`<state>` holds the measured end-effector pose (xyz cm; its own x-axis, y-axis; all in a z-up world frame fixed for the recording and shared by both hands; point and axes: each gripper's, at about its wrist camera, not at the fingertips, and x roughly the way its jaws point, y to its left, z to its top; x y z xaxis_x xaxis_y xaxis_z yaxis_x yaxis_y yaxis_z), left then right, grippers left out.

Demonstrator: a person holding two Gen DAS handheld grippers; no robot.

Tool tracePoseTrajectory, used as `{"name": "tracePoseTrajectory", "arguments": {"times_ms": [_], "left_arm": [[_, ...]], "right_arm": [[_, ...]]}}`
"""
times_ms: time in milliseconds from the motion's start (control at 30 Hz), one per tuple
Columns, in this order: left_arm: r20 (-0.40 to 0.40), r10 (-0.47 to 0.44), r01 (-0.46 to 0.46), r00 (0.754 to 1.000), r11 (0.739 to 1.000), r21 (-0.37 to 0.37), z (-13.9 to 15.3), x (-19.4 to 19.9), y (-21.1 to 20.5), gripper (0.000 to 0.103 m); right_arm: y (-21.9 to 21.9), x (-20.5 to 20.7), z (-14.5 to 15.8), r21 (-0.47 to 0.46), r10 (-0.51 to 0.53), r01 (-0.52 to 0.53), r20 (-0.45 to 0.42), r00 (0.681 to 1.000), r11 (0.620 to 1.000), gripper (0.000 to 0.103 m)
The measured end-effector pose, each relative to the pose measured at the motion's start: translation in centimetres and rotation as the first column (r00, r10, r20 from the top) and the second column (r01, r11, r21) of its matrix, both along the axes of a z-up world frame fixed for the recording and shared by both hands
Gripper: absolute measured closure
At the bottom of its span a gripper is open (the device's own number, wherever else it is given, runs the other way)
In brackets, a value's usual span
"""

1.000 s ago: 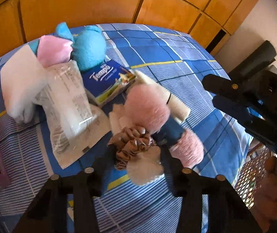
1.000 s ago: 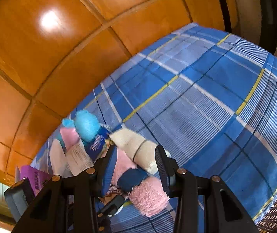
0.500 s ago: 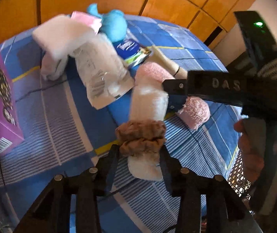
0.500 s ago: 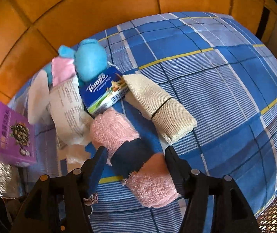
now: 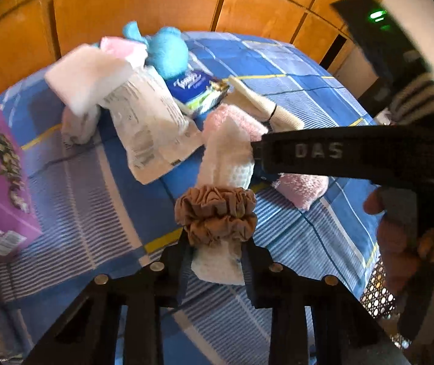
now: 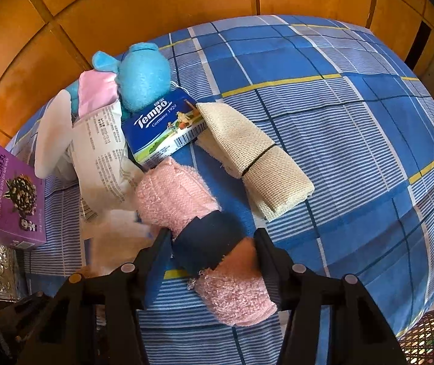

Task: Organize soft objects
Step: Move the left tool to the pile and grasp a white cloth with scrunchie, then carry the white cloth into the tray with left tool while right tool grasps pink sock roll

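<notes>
Left gripper (image 5: 217,258) closing on white rolled cloth (image 5: 226,164) banded by brown scrunchie (image 5: 217,213), long axis running away from camera | right gripper (image 6: 210,243) closing astride pink towel roll (image 6: 198,228) with navy band, lying diagonally on blue plaid bedspread (image 6: 338,121) | beyond: beige bandage roll (image 6: 256,158), Tempo tissue pack (image 6: 165,124), blue plush toy (image 6: 144,79)

Blue plaid sheet (image 6: 323,127), pink towel (image 6: 174,194), brown scrunchie (image 5: 217,213), purple box (image 6: 4,188)

Black claw (image 5: 217,261) fingers, silver screws, embossed "DAS" lettering
</notes>
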<state>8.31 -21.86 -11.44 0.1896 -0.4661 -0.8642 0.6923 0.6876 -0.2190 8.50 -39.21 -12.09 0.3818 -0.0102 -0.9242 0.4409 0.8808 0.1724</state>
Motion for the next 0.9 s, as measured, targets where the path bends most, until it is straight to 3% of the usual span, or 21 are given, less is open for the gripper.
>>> {"name": "tracePoseTrajectory", "arguments": {"times_ms": [167,300,433,600,700,767,833,900], "left_arm": [[0.085,0.007,-0.003,0.996,0.999,-0.037,4.3,0.2,0.8,0.074],[0.11,0.048,-0.038,0.993,0.995,-0.09,8.3,2.6,0.5,0.074],[0.136,0.147,-0.128,0.98,0.982,-0.14,12.4,7.0,0.9,0.073],[0.201,0.334,-0.304,0.921,0.938,-0.166,16.4,13.1,5.7,0.073],[0.24,0.441,-0.411,0.865,0.896,-0.166,17.7,15.5,10.9,0.073],[0.258,0.523,-0.499,0.812,0.852,-0.158,18.0,16.3,15.2,0.072],[0.27,0.584,-0.562,0.765,0.811,-0.163,18.1,16.1,19.7,0.072],[0.286,0.615,-0.597,0.735,0.786,-0.156,17.6,15.7,22.8,0.072]], "right_arm": [[0.0,-0.2,0.0,0.01,0.001,-0.001,-0.002,1.0,1.0,0.05],[-0.1,-0.5,0.0,0.012,0.005,-0.004,-0.005,1.0,1.0,0.048],[0.5,-0.5,-0.2,0.0,0.014,-0.014,-0.017,1.0,1.0,0.046],[0.9,-0.6,-0.7,-0.016,0.023,-0.023,-0.034,0.999,1.0,0.043],[1.2,-0.2,-1.1,-0.02,0.024,-0.025,-0.037,0.999,0.999,0.043],[1.4,-0.1,-1.2,-0.028,0.027,-0.028,-0.039,0.999,0.999,0.043],[1.6,-0.2,-1.1,-0.034,0.03,-0.031,-0.041,0.999,0.999,0.043],[1.8,-0.1,-1.1,-0.038,0.031,-0.033,-0.043,0.999,0.999,0.043]]}}
